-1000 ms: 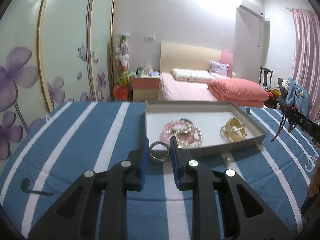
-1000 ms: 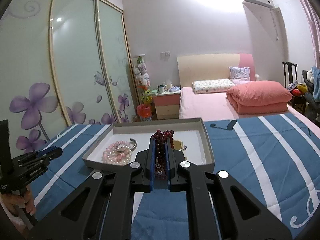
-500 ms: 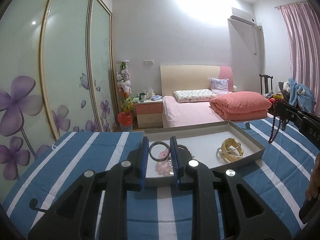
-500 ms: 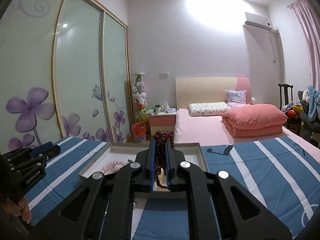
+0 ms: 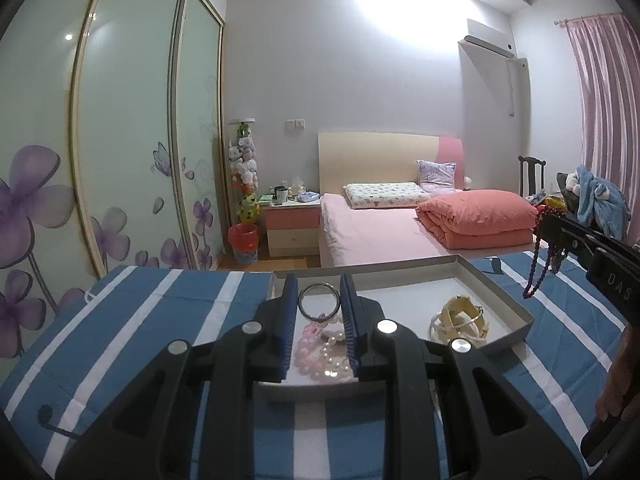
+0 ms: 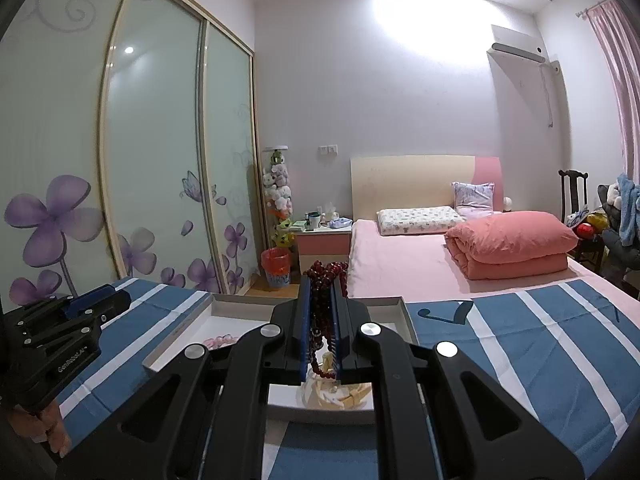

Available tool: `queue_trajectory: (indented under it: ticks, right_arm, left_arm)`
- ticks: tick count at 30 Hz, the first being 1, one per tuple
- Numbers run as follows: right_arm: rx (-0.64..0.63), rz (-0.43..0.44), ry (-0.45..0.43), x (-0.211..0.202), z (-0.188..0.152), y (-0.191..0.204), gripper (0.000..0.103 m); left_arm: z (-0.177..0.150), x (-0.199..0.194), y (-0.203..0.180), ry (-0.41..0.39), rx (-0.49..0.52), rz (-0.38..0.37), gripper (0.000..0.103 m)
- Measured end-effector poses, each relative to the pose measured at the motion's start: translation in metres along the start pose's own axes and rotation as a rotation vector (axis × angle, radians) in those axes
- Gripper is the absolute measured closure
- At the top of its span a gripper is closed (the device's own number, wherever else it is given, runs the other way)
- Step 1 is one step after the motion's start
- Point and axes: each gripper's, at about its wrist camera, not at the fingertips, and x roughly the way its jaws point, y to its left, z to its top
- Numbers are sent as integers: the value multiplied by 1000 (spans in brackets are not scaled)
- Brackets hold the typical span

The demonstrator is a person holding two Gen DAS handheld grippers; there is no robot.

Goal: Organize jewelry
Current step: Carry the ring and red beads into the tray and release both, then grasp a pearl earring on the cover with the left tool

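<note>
Ring (image 5: pixel 319 300) pinched edgewise in left hand-held gripper (image 5: pixel 319 312) above tray (image 5: pixel 516 310): light, rigid, slick metal; rim grip could slip. Right hand-held gripper (image 6: pixel 320 320) clamps limp bead strand (image 6: pixel 325 276), dangling over tray; take mid-strand.

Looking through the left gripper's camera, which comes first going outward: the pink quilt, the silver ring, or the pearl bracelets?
1. Silver ring, clamped in the jaws.
2. Pearl bracelets, in the tray just below.
3. Folded pink quilt, far off on the bed, right.
</note>
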Motion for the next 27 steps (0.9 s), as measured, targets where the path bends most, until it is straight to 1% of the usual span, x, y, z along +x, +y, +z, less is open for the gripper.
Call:
queue_trajectory:
  ticks: [7, 12, 19, 23, 27]
  right_arm:
    - [15, -1, 19, 26, -2, -6, 93]
    - [27, 7, 55, 48, -7, -8, 93]
    - [69, 21, 141, 76, -20, -15, 93]
    - [88, 35, 205, 88, -27, -17, 93]
    - [87, 41, 236, 93, -30, -15, 92]
  left_arm:
    - [2, 38, -6, 32, -15, -15, 81]
    - [2, 70, -7, 77, -30, -25, 81]
    - [-5, 102, -11, 135, -42, -40, 81]
    - [-9, 113, -12, 158, -33, -52, 81]
    - [-12, 122, -13, 187, -35, -63, 80]
